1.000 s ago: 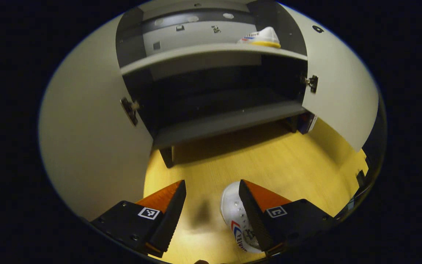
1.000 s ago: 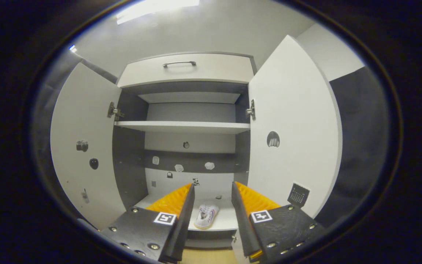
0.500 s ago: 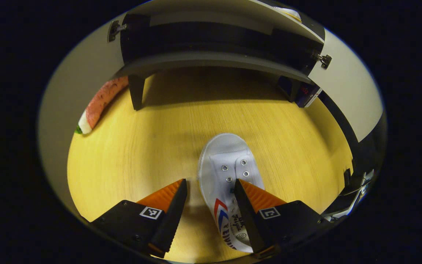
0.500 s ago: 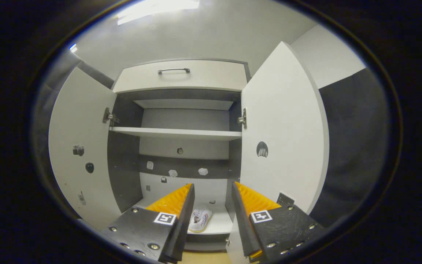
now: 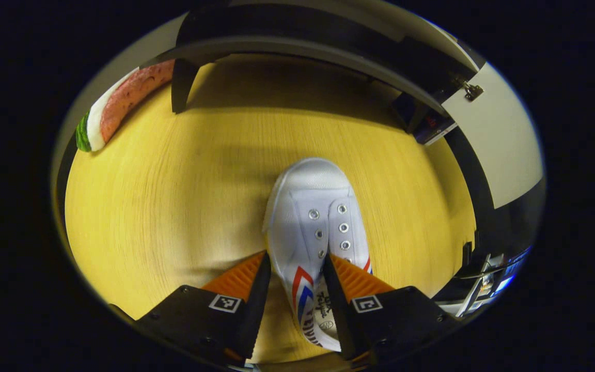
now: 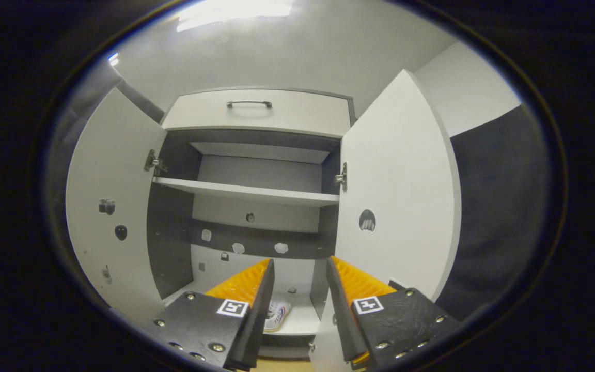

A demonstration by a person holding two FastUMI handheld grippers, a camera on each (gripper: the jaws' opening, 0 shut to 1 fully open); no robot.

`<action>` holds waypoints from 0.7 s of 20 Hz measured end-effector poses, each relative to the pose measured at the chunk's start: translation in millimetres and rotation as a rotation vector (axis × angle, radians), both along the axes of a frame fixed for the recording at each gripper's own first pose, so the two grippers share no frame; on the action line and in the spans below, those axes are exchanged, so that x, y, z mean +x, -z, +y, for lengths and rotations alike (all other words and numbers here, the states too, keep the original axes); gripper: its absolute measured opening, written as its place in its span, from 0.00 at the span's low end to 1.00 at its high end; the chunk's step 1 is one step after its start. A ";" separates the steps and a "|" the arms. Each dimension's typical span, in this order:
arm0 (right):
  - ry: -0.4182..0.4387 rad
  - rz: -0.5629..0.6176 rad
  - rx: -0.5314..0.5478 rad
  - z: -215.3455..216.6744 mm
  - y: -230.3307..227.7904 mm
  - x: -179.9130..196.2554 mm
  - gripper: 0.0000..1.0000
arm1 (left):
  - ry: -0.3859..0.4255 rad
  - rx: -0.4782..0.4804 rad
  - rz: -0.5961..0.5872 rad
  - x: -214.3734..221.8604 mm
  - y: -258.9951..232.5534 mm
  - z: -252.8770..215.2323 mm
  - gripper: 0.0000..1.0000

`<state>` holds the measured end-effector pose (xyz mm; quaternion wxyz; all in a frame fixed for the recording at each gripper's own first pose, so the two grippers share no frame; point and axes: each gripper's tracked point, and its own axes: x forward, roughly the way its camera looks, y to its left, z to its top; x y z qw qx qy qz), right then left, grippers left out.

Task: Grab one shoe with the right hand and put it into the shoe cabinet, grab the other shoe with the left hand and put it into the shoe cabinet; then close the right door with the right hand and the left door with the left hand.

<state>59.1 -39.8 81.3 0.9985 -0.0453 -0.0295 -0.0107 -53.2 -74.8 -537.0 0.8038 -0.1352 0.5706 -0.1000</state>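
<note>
Over on the left, a watermelon-slice cushion [image 5: 116,106] lies on the yellow wooden floor [image 5: 173,196] by the cabinet's dark leg [image 5: 179,90]. The left gripper [image 5: 292,281] hangs low over a white canvas sneaker with red and blue stripes [image 5: 315,227], its fingers part open and straddling the heel end, neither plainly pressing. The right gripper [image 6: 297,289] is empty, fingers apart, facing the tall white shoe cabinet [image 6: 256,150]; both doors stand open, and the other white sneaker [image 6: 277,313] sits on the lower shelf.
</note>
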 end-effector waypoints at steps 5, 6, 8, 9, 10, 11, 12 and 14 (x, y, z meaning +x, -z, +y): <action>0.010 0.001 -0.002 -4.5 0.9 -4.5 0.55 | -0.082 -0.034 0.016 0.2 -0.1 1.7 0.34; 0.013 -0.003 -0.002 -4.9 -0.2 -5.9 0.55 | -0.089 -0.036 0.016 1.1 -1.8 1.4 0.30; 0.020 -0.010 -0.007 -5.9 -2.2 -7.5 0.55 | -0.079 -0.018 -0.010 1.1 -7.8 3.5 0.24; 0.024 -0.012 -0.008 -7.5 -3.0 -8.5 0.55 | -0.066 -0.004 -0.042 4.7 -13.4 4.3 0.24; 0.029 -0.012 -0.010 -10.2 -3.0 -9.4 0.55 | -0.045 0.017 -0.081 9.6 -18.7 3.4 0.24; 0.034 -0.012 -0.009 -11.3 -3.2 -10.6 0.55 | -0.026 0.029 -0.120 14.5 -29.7 3.1 0.22; 0.036 -0.009 -0.007 -10.9 -2.6 -10.3 0.55 | -0.014 0.028 -0.150 17.8 -44.2 0.3 0.22; 0.038 -0.008 -0.004 -11.0 -2.5 -12.9 0.59 | -0.019 0.001 -0.203 28.5 -76.6 -5.2 0.22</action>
